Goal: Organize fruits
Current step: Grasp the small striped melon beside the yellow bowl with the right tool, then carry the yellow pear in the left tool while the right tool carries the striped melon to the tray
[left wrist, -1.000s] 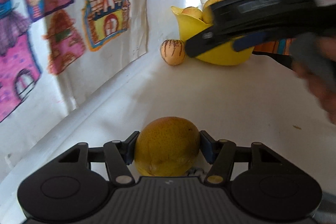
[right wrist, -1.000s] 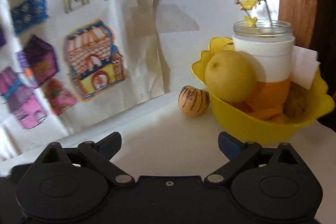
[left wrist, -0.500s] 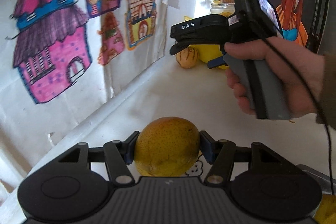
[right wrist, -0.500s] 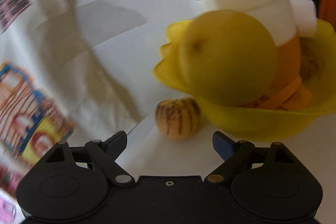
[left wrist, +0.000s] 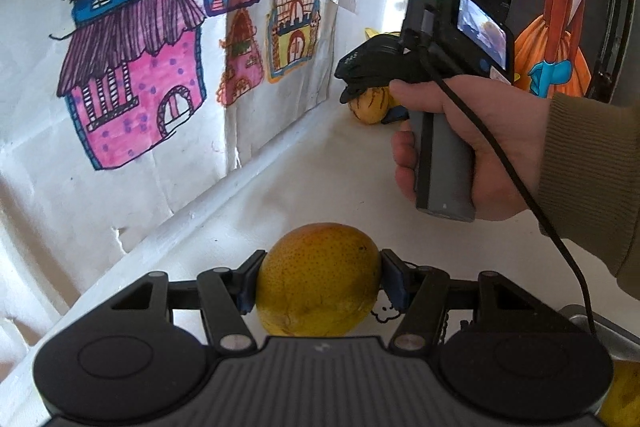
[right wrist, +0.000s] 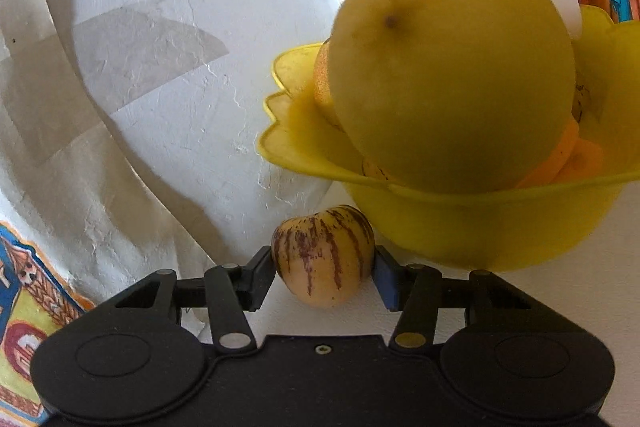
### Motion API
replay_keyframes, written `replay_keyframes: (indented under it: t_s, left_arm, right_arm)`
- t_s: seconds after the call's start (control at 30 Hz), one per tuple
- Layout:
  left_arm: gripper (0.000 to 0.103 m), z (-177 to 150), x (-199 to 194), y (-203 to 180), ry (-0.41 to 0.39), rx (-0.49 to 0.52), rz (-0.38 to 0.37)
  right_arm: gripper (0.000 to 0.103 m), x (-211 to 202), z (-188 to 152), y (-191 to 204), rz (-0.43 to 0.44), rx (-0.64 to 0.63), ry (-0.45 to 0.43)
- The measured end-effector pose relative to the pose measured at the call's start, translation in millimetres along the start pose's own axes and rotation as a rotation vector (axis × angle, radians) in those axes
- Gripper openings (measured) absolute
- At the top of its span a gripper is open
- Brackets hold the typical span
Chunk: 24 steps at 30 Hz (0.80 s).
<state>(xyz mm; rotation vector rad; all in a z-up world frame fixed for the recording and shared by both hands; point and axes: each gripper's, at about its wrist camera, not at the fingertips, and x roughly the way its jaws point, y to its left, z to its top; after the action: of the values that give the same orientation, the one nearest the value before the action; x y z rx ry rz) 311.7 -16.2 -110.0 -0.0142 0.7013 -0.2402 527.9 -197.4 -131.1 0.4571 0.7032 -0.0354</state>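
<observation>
Right wrist view showed the right hand-held gripper [right wrist: 324,277] closing its jaws around the striped fruit [right wrist: 323,254] beside the yellow bowl [right wrist: 472,223], likely its destination; the left hand-held gripper [left wrist: 319,281] clamped an orange fruit [left wrist: 318,277].

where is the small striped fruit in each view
Left wrist view: the striped fruit sits far back at centre right, partly hidden under the right gripper, whose jaws are closing around it.
Right wrist view: it is at bottom centre, between the fingertips, on the white table.
Shared landmark: the yellow bowl, just right of the fruit; in the left wrist view only a sliver shows.
</observation>
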Motion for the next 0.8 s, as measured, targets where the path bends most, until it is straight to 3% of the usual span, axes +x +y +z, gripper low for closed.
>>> replay_keyframes:
  t_s: [0.23, 0.6, 0.8]
  left_arm:
    - [0.064, -1.5, -8.9, 6.1, -0.007, -0.022, 0.0]
    - [0.064, 5.1, -28.2, -2.9, -0.017, -0.038, 0.051]
    - [0.064, 12.6, -44.7, -6.8, -0.032, -0.066, 0.06]
  right_arm:
    - [0.053, -19.9, -11.1, -18.8, 0.058, 0.008, 0.029]
    - [0.053, -98.7, -10.7, -5.7, 0.202, -0.199, 0.166]
    - [0.053, -162.8, -30.1, 9.1, 0.29, -0.317, 0.203]
